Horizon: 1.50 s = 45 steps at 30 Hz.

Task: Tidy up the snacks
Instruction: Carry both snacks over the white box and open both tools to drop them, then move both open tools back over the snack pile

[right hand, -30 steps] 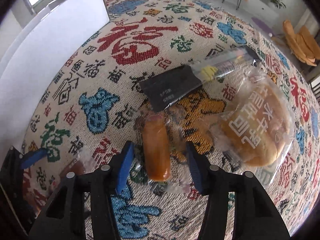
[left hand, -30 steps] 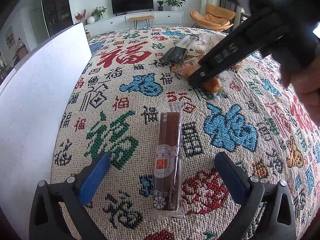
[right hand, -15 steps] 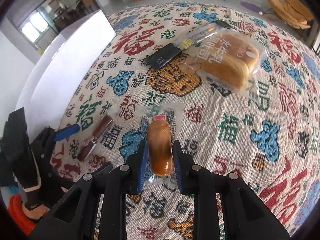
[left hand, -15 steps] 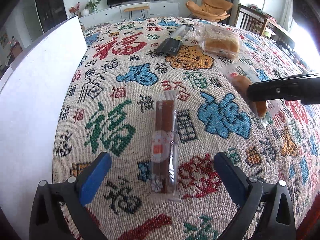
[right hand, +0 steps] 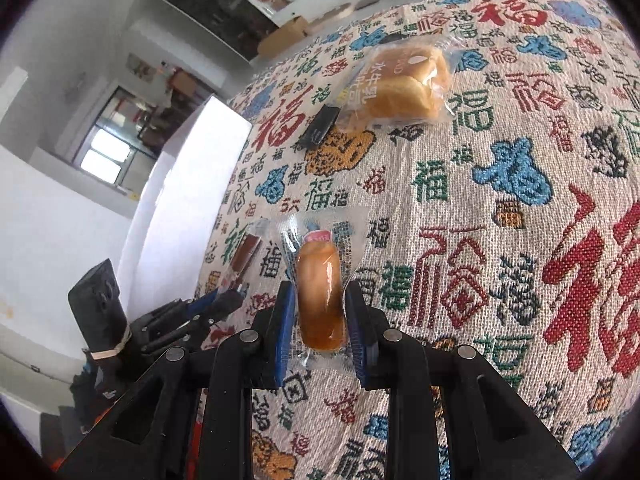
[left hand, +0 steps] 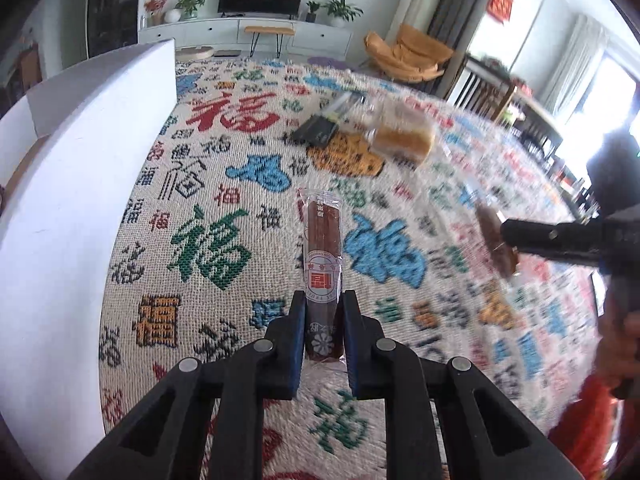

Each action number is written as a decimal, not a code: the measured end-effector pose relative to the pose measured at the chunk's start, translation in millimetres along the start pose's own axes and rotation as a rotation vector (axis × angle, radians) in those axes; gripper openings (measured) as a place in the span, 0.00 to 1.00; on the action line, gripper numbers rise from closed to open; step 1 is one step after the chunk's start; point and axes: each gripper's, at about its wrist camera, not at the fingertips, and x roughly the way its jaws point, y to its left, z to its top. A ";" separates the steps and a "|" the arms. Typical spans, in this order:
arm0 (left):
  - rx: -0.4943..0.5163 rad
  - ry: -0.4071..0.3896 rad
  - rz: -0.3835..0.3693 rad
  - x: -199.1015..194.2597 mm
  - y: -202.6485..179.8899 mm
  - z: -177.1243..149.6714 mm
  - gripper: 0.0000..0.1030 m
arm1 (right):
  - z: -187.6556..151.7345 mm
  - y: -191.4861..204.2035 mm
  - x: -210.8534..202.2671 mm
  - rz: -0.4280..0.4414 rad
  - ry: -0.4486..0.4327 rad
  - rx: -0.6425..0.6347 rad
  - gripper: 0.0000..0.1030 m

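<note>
A: Where is the brown snack bar (left hand: 322, 257) found relative to the left hand-held gripper (left hand: 322, 340)?

B: Its near end is clamped between the blue pads (left hand: 298, 336) of that hand-held gripper, which is clenched on it. The rest of the bar is seen pointing away from the camera, over the patterned cloth (left hand: 224, 248) that covers the surface.

A: And the right hand-held gripper (right hand: 320, 320)?

B: A wrapped orange sausage-shaped snack (right hand: 321, 292) is grasped by it. The pads are pressed against both sides of the clear wrapper, and the snack is held lengthwise between the fingers, with its far end sticking out past them.

A: What else is seen around them?

B: A packaged bread bun (right hand: 404, 88) is lying further off on the cloth, with a flat black packet (right hand: 320, 130) just beside it; in the left wrist view the two (left hand: 404, 136) (left hand: 316, 132) are blurred. A tall white board (left hand: 76, 208) is stood along the left edge of the surface. From the left wrist view, the right hand-held gripper (left hand: 500, 240) is seen at the right side with its snack, well apart from the brown bar.

A: Is anything found in the way?

B: Only bare cloth is seen between the two held snacks and the bun.
</note>
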 end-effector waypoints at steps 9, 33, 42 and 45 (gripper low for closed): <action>-0.143 -0.234 -0.108 -131.0 26.6 16.1 0.16 | 14.2 64.3 -35.3 0.057 -0.062 -0.100 0.25; -0.424 -0.348 0.450 -222.1 197.9 -47.4 0.88 | -32.4 294.7 105.7 0.212 0.136 -0.436 0.63; -0.163 -0.293 0.183 -168.5 71.6 -8.6 0.90 | -46.9 119.7 55.3 -0.421 -0.080 -0.507 0.64; -0.063 -0.206 0.091 -127.2 20.3 1.2 0.91 | -49.6 45.5 24.5 -0.594 -0.119 -0.433 0.64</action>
